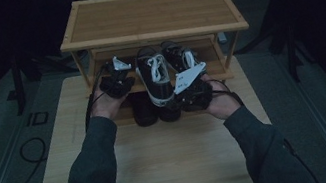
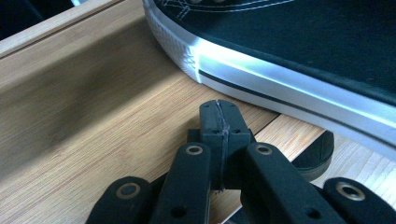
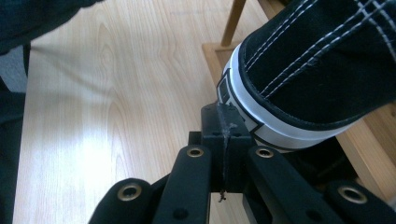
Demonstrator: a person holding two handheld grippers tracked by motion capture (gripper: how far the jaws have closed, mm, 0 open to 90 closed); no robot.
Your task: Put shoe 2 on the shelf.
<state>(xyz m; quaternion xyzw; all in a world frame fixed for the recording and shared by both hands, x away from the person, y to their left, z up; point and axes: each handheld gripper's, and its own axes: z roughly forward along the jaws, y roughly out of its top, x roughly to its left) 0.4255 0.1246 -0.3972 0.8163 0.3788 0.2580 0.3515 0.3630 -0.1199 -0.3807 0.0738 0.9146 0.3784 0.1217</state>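
Note:
A black sneaker (image 1: 154, 77) with white laces and a white sole lies on the lower shelf of a bamboo shoe rack (image 1: 152, 14), its heel sticking out over the front edge. Its twin (image 1: 180, 58) sits to the right of it. My left gripper (image 1: 117, 81) is left of the sneaker with jaws shut and empty; its tips (image 2: 219, 116) hover over the shelf board (image 2: 93, 121) just short of the white sole (image 2: 280, 74). My right gripper (image 1: 179, 96) is shut and empty too, its tips (image 3: 224, 123) right at the sneaker's heel (image 3: 303, 70).
A darker pair of shoes (image 1: 144, 110) stands below the shelf on the light wooden table (image 1: 163, 162). A rack leg (image 3: 232, 21) rises beyond the heel. Dark floor with cables surrounds the table.

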